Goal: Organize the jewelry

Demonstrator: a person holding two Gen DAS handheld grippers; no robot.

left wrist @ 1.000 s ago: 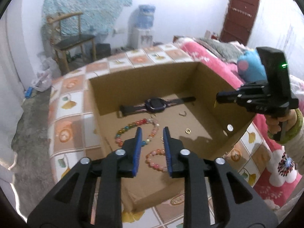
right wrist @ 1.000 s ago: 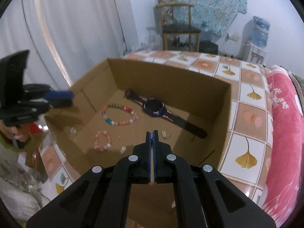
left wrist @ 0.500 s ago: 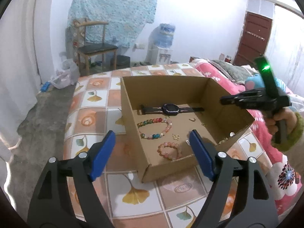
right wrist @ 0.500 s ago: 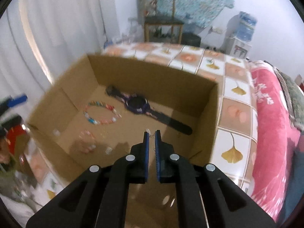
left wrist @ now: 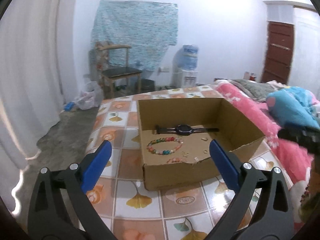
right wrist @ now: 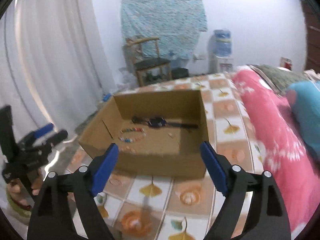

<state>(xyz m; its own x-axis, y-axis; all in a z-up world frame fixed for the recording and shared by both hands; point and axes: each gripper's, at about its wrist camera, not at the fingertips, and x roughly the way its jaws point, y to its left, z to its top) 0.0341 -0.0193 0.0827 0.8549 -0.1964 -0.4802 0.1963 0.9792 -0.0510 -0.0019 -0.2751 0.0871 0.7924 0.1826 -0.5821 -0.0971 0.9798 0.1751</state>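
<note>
Corrugated brown cardboard forms the open-topped box that sits on a glossy tablecloth printed with orange and white squares and yellow ginkgo leaves. From the left wrist camera, the left gripper hangs just short of the box's near wall, its black plastic arms and ribbed blue pads spreading wider, with nothing between them. On the box floor a black smartwatch with a round face lies flat along the far wall; nearer is a ring of multicoloured round beads, the beaded bracelet, then a pink bead bracelet half hidden by the torn near rim. Small gold pieces are scattered to the right, too tiny to identify. A pink floral quilt and a blue plush toy lie beyond, with a wooden chair by the wall.

From the right wrist camera, blurred, the right gripper is likewise opening and empty, in front of the box. The smartwatch and beaded bracelet lie inside. The left gripper shows at the left edge, gripped by a hand.
</note>
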